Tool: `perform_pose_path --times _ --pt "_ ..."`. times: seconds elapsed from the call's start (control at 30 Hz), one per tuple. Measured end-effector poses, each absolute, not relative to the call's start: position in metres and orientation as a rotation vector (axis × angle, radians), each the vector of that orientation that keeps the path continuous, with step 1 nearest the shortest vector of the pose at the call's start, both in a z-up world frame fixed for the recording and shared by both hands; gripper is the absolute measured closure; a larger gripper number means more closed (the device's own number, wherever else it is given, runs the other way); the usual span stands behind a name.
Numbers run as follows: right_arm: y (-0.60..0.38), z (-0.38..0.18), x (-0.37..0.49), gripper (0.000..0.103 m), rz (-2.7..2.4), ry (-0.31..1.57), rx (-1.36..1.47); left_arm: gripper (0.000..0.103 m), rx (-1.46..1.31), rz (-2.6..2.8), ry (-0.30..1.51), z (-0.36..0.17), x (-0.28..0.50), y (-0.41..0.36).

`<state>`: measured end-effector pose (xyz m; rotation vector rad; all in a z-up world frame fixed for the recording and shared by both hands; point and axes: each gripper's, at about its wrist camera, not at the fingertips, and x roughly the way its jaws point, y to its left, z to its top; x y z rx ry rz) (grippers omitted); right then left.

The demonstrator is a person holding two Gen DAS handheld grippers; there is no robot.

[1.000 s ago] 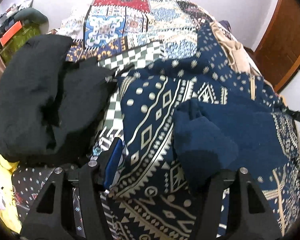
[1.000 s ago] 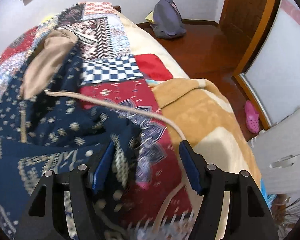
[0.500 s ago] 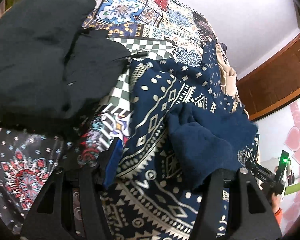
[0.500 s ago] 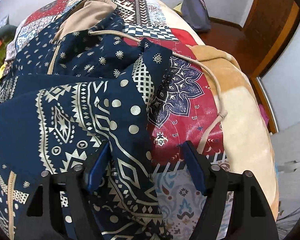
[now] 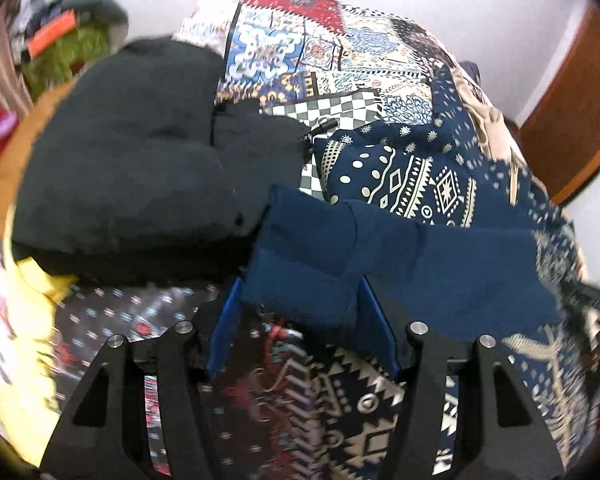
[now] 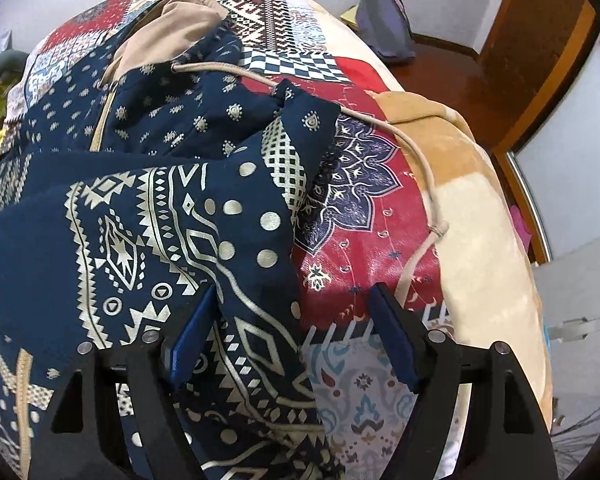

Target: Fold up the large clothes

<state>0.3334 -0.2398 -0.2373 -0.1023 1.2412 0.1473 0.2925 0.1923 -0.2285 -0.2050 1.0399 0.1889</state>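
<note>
On bedspread (image 6: 364,216), hoodie (image 6: 148,216) edge (claws apart)

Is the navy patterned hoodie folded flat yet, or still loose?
Still loose. The navy patterned hoodie lies rumpled on the bed, hood up top, drawstring trailing; its plain cuff sits between the left claw's fingers.

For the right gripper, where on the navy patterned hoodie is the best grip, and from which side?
Grip the hoodie's free folded edge lying on the red bedspread, just ahead of the right gripper. Come from the bedspread side, over bare cover: there the cloth ends in a thin raised lip the open jaws could straddle. Probably stay below the beige drawstring, which trails loose nearby.
</note>
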Motion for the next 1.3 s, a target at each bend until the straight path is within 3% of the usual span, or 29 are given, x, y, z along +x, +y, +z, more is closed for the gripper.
perform_pose_path --times 0.33,0.67,0.93,1.3 --pt "-0.242 -0.168 0.346 0.028 0.179 1.109 -0.045 0.044 0.021 0.16 0.935 -0.179 0.314 0.153" --pt "-0.217 -0.115 0.386 0.028 0.253 0.94 -0.016 0.043 0.133 0.08 0.85 -0.147 0.389 0.1" --pt "-0.191 -0.123 0.422 0.028 0.28 0.919 -0.016 0.043 0.176 0.021 0.842 -0.153 0.456 0.067" --pt "-0.163 -0.188 0.483 0.028 0.279 1.065 -0.011 0.043 0.14 -0.038 0.928 -0.2 0.534 0.044"
